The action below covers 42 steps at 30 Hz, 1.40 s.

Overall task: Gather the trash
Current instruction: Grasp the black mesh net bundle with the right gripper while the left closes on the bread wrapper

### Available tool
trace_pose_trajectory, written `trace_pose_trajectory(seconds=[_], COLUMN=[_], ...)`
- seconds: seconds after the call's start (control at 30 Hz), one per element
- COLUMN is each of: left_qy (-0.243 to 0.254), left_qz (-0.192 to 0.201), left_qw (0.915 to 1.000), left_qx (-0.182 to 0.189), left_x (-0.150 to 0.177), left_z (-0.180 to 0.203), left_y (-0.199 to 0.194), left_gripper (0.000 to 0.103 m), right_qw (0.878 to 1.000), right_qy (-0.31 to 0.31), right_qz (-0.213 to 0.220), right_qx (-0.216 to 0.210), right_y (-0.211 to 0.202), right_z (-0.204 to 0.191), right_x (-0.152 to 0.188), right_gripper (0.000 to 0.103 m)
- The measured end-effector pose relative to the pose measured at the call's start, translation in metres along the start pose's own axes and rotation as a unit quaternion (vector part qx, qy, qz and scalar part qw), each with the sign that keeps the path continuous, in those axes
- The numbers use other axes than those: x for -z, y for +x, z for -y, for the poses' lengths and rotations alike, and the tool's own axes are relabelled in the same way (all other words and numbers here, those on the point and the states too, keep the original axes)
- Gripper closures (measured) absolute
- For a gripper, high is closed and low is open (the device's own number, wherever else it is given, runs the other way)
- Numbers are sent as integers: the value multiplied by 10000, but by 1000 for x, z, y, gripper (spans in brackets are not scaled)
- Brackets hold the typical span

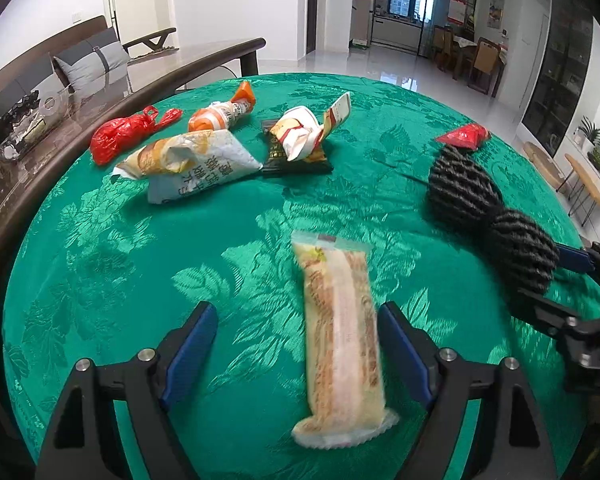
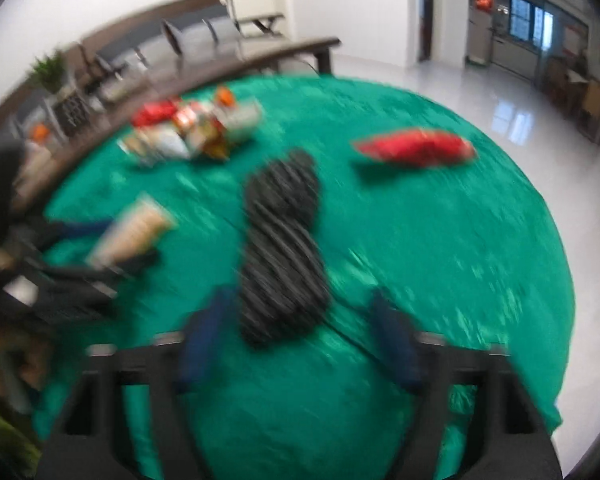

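A long beige snack wrapper (image 1: 342,340) lies on the green tablecloth (image 1: 140,260) between the open fingers of my left gripper (image 1: 298,312), close to the right finger. A black ribbed bag (image 1: 488,216) lies to the right; in the blurred right wrist view it (image 2: 282,248) sits between the open fingers of my right gripper (image 2: 300,304). A red wrapper (image 2: 416,148) lies beyond. A pile of crumpled wrappers (image 1: 204,156) and a red plastic bag (image 1: 120,136) lie at the far left.
A dark wooden bench (image 1: 112,92) with cushions runs along the table's left edge. The right gripper's body (image 1: 580,312) shows at the right edge of the left wrist view. A glossy white floor (image 1: 400,68) lies beyond the table.
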<state>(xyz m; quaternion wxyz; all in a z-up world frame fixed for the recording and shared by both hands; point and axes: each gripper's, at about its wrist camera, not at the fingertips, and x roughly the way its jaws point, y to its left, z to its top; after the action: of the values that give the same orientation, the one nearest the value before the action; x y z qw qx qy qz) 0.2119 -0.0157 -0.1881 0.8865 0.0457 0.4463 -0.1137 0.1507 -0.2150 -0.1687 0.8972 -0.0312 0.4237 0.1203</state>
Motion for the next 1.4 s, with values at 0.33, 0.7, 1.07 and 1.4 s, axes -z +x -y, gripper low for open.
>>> trace_pose_trajectory(seconds=[0.33,0.7,1.07,1.4], left_qy=[8,-22,-21,-22], left_qz=[13,-2,0,1], left_qw=[10000,10000,10000,10000], left_qx=[2,41,38,37], left_x=[12,9,9,9], left_z=[-9,-11,-11,-11], left_y=[-8,-5,-5,-5], left_gripper=[14,10,10,10], right_qw=[9986,9985,9985,9985], right_qy=[-458,-470,-471,-470], right_qz=[-251,-258,-258,-257], right_qx=[110,117,119,119], right_y=[9,11,11,11], right_z=[-8,-8,-8,-7], right_x=[5,2,2,2], right_gripper=[0,0,0,0])
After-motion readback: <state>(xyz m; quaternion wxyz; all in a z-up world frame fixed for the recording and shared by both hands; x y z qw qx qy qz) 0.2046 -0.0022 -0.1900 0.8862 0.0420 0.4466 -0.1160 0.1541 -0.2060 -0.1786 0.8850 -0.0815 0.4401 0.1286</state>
